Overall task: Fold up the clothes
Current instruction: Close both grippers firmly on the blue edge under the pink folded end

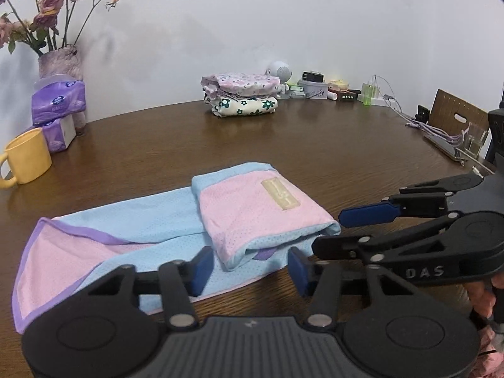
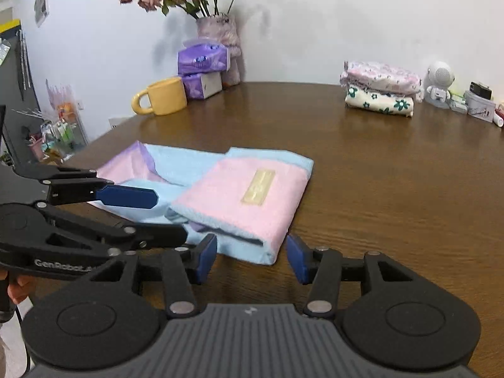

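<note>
Garment: a pink, blue and purple garment (image 1: 176, 236) lies near the table's (image 1: 315, 145) front edge, its right part folded over into a pink panel bearing a cream label (image 1: 279, 194).
Left gripper (image 1: 249, 266): blue fingers apart, nothing between them; tips just short of the fold's near edge.
Right gripper (image 2: 252, 258): fingers apart, empty, at the fold's near corner.
Open room: bare brown wood stretches from the garment to the back edge and towards the right edge.
Back edge: a stack of folded clothes (image 2: 379, 89), a yellow mug (image 2: 162, 96), purple tissue packs (image 2: 203, 60) and a vase of dried roses (image 2: 217, 31).
Hard to make out: the small clutter (image 1: 327, 89) by the wall; the fold's inner layers.
Left view only: a chair back (image 1: 458, 116) and cables (image 1: 438, 130) at the right edge.
Right view only: a shelf (image 2: 60, 132) beyond the left edge.
</note>
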`<state>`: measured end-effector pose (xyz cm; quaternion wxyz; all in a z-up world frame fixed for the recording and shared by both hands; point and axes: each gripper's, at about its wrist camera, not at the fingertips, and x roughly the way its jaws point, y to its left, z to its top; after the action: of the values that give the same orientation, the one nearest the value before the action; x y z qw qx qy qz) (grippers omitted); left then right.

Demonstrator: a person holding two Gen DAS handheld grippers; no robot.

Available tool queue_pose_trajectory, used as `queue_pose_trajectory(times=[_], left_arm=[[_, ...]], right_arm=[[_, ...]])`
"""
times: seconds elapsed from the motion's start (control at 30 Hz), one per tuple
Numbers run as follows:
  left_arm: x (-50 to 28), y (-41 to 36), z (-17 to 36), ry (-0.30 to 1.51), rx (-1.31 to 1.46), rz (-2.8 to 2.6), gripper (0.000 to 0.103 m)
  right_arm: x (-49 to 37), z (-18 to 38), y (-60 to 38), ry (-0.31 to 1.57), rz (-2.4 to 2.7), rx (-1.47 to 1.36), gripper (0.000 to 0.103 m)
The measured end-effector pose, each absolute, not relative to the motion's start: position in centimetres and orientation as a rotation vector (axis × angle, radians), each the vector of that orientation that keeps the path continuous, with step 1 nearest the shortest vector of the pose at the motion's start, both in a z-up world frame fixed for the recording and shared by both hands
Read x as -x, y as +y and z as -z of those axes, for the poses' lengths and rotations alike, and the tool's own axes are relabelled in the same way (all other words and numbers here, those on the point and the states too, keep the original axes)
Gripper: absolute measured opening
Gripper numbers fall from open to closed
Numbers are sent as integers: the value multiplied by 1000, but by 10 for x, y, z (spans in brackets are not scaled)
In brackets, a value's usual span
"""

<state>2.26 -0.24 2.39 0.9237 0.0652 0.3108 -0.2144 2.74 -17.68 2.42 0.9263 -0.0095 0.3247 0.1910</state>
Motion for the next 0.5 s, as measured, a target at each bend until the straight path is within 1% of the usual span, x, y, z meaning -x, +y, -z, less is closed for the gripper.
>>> queue_pose_trajectory(times=[0.07,0.1,0.13,0.17,0.27,0.3,0.43,0.5], left_arm=[[-24,-4,-20,631,-140,433,43],[-26,-5,-18,630,-137,429,39],[-28,-4,-17,630,-130,427,34],[-29,-3,-16,632,-119,423,31],[-33,1,-14,644,-67,413,22],[-34,3,-14,648,-47,411,16],[-37,11,-12,660,17,396,10],[-39,15,-12,666,54,392,9]], right_arm=[[-29,-20,-175,663,-366,19,48],[-30,-17,-174,661,-354,19,47],[-31,-16,-175,660,-353,9,44],[-31,-15,-175,659,-353,-1,39],[-32,-13,-173,662,-351,0,35],[-33,-12,-172,662,-349,1,33],[-33,-8,-170,662,-343,5,26],[-33,-7,-171,659,-339,0,24]])
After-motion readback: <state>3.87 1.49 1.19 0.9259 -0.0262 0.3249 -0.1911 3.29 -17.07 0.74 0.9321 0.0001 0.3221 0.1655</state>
